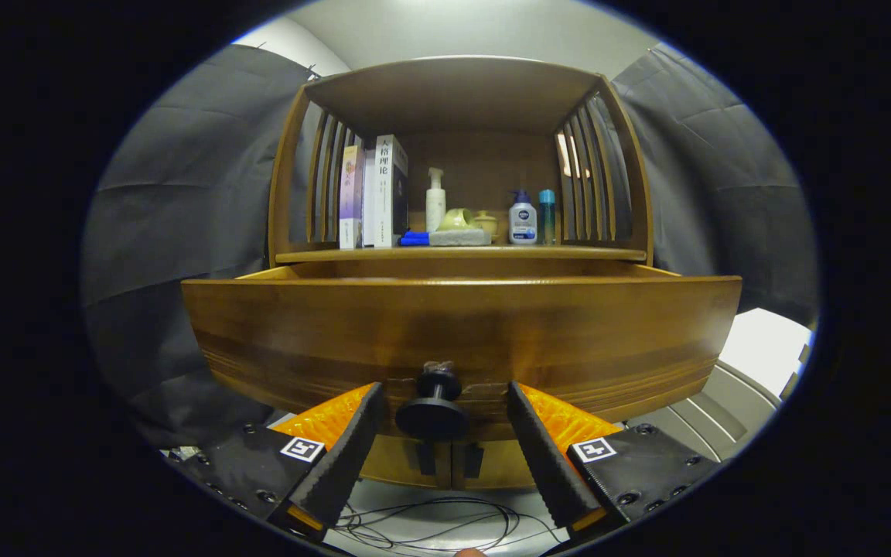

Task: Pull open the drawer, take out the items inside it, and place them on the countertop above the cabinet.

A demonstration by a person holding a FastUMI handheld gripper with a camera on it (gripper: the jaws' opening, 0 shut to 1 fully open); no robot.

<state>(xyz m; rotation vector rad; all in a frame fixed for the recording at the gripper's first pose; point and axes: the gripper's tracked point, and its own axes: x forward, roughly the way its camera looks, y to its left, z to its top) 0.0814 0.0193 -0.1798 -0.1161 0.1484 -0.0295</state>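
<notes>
— What can't we see here?

— The inside of the drawer [461,333]. It stands pulled out toward us, but its tall wooden front blocks the view, so we cannot tell what lies in it.

— And our tool [442,433]?

— Its two fingers are spread apart, one on each side of the dark round knob [432,406] at the drawer front's lower middle. The knob sits between them; neither finger touches it.

— What do we count on the counter [461,253] above the drawer?

— About three books [377,193] upright at one end, though their spines run together. Then one white pump bottle [435,199], a pale green cup [457,220] lying tilted beside a small lidded pot [486,222], a grey sponge [459,237] with something blue [414,239] just beside it, one white bottle with a blue cap [523,220], and one slim teal bottle [547,216].

— Anything else around?

— Slatted wooden sides [596,178] fence the counter, and loose thin cables [430,522] trail on the floor below the fingers.
</notes>
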